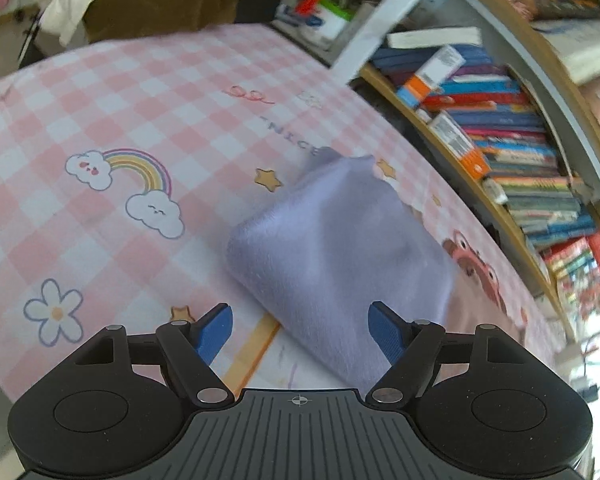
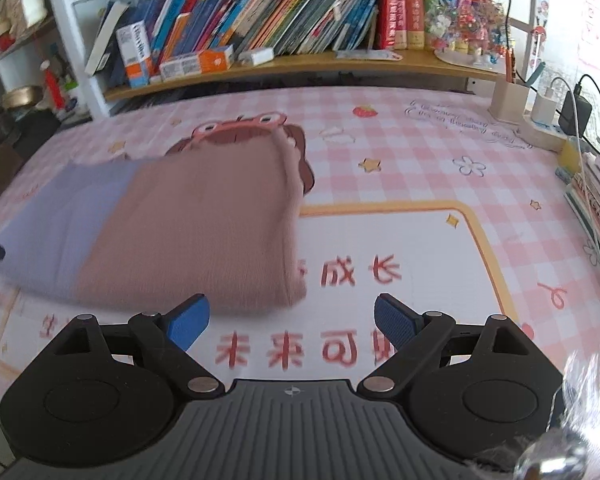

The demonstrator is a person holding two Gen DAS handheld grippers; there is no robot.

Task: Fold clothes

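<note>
Folded clothes lie on the pink checked mat (image 2: 380,152): a lavender piece (image 1: 336,248) with a dusty-pink knitted piece (image 2: 204,232) lying over part of it in the right wrist view. Both blur slightly. The left gripper (image 1: 300,330) hovers just before the lavender cloth, its blue fingers spread and gripping nothing; the right gripper (image 2: 292,320) is likewise spread and bare, near the pink piece's front edge. Behind the mat stand shelves of books (image 2: 260,28), with a power strip (image 2: 548,128) at the right.
</note>
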